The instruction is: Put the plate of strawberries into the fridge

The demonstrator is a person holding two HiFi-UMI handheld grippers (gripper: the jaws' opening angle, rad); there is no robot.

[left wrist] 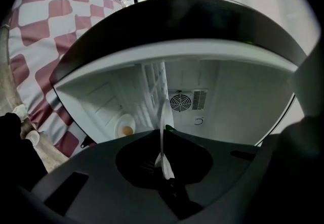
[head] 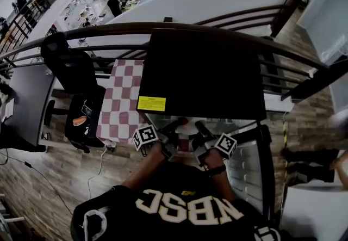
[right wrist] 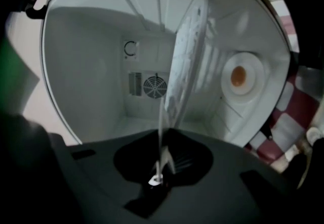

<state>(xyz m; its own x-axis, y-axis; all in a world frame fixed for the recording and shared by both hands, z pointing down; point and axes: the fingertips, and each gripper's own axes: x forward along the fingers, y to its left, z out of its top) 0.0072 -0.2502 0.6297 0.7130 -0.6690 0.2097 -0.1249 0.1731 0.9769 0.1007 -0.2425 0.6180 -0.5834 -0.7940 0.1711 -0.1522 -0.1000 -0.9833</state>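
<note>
Both grippers hold a white plate (head: 187, 137) at the mouth of the open black fridge (head: 201, 71). In the head view a trace of red shows on the plate between them, and I cannot make out single strawberries. The left gripper (left wrist: 164, 165) is shut on the plate's rim (left wrist: 164, 117), which I see edge-on against the white fridge interior. The right gripper (right wrist: 159, 167) is shut on the opposite rim (right wrist: 186, 66), also edge-on. From above, the left gripper (head: 169, 135) and the right gripper (head: 200, 137) sit close together just inside the opening.
The fridge door (head: 247, 166) stands open to the right. Inside are a back-wall fan (left wrist: 180, 101) and a round lamp (right wrist: 242, 77) on the side wall. A red-checked tablecloth (head: 120, 101) lies left of the fridge, beside a black chair (head: 76, 87). A curved railing (head: 163, 29) runs behind.
</note>
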